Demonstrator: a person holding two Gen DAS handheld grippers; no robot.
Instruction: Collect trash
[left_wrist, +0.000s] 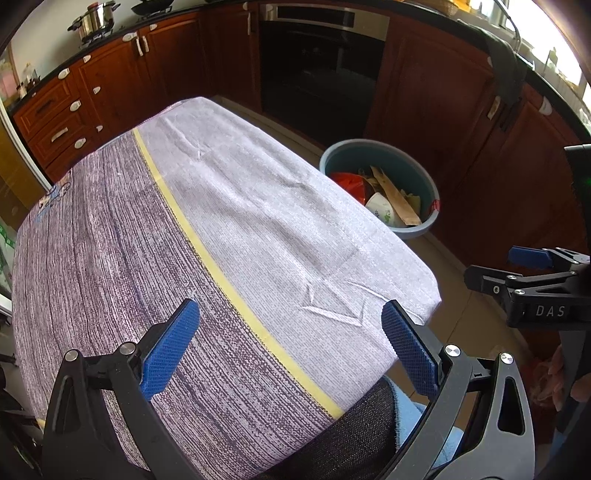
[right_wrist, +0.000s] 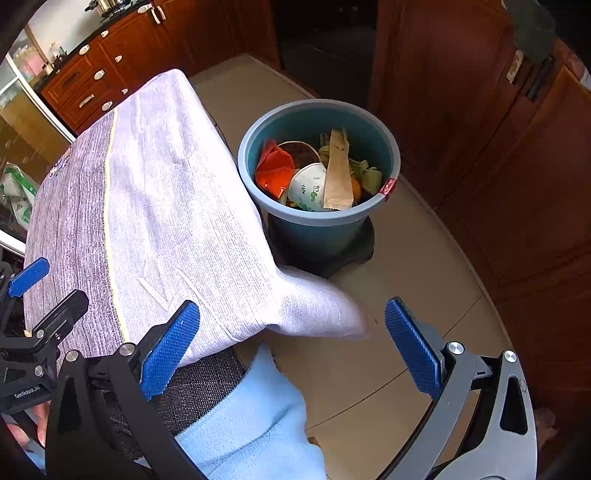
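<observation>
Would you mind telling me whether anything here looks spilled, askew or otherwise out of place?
Nothing stands out. The trash sits inside the bin, with none seen on the floor around it. The tablecloth has a few creases but lies flat. Both the left gripper and right gripper are open and hold nothing.

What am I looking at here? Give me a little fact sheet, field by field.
place: kitchen with wooden cabinets
table: covered by a purple-and-white cloth, nothing on it
bin: blue bucket on the floor beside the table
bin contents: paper cup, brown paper bag, red wrapper
left gripper: open, empty
right gripper: open, empty
</observation>
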